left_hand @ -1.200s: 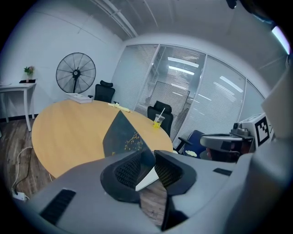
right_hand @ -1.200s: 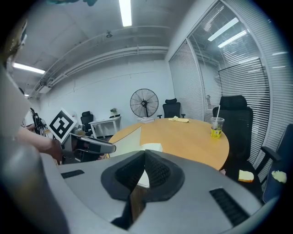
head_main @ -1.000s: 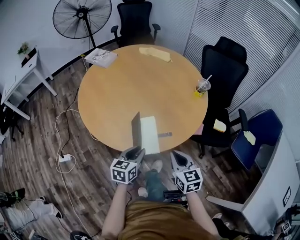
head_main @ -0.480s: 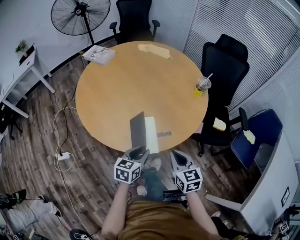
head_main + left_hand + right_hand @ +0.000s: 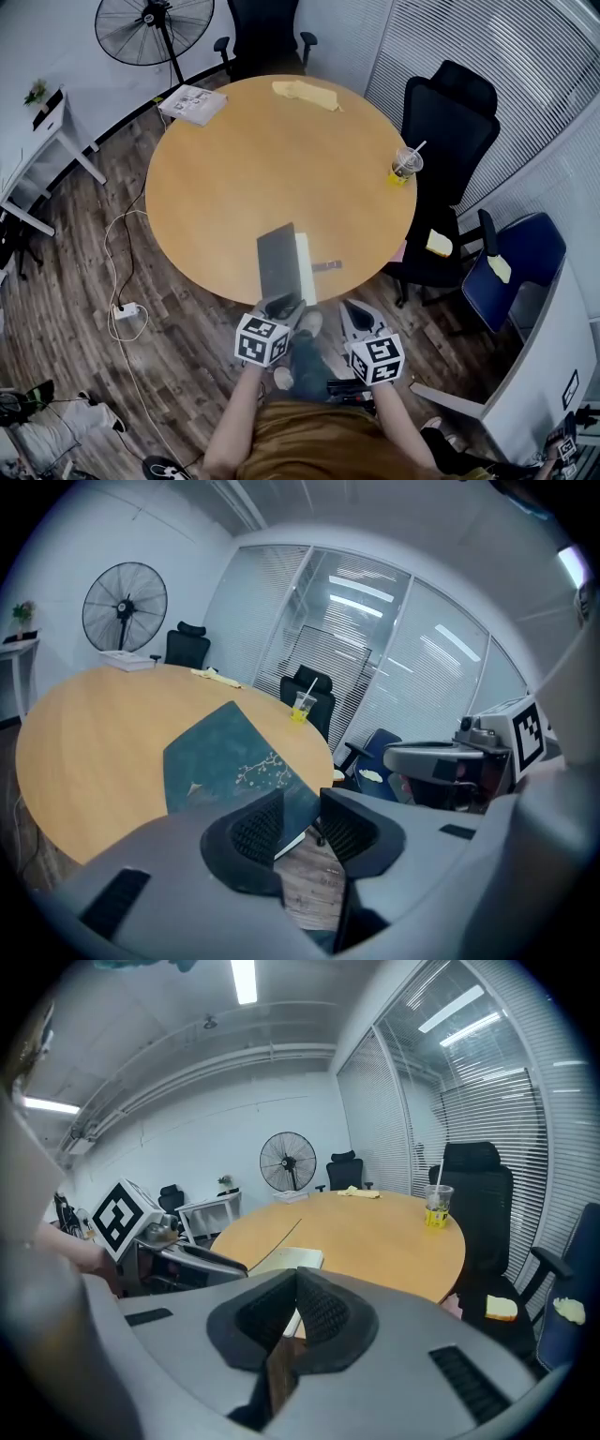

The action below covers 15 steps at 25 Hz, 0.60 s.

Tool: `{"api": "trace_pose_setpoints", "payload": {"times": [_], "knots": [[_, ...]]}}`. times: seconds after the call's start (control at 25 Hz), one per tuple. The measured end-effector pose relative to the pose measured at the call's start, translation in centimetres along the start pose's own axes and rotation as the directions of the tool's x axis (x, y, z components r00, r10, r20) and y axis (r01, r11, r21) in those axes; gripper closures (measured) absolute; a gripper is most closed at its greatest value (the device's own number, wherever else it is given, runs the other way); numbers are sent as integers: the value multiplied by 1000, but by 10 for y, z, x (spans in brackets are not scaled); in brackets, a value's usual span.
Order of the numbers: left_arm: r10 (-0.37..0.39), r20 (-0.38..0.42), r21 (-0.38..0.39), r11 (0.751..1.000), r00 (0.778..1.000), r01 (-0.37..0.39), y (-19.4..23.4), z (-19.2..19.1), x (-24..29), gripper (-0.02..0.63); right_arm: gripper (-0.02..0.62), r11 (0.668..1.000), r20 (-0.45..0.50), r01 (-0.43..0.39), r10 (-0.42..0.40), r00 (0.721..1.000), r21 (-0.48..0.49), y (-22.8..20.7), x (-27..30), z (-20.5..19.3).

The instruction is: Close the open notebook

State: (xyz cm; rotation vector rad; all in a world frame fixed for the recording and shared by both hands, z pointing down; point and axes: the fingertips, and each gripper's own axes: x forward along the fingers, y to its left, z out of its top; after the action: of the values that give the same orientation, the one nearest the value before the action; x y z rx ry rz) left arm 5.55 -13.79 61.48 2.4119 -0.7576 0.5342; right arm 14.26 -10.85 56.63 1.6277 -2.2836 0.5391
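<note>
Left gripper (image 5: 283,306): at the table's (image 5: 225,169) near edge, jaws apart, having just been opening. The cover corner sat in the gap unpinched, probably released to fall.
Notebook (image 5: 278,262): at the near edge, dark cover tilted over the white page, not yet flat. Its branch pattern showed only in the left gripper view.
Right gripper (image 5: 357,319): off the table, jaws pressed together, empty, seemingly idle.

The notebook (image 5: 225,757) has a dark teal cover with a pale branch pattern. The table (image 5: 234,159) is tan wood; the cup (image 5: 404,169) at right holds yellow.
</note>
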Motion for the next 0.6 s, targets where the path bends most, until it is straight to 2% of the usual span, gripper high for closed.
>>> {"api": "trace_pose_setpoints", "payload": {"times": [0.6], "knots": [[-49,-68,25,998,997,51,-6,-16,29,460,584,999,-54,-4,5,999,32,-15,22,-17]]}}
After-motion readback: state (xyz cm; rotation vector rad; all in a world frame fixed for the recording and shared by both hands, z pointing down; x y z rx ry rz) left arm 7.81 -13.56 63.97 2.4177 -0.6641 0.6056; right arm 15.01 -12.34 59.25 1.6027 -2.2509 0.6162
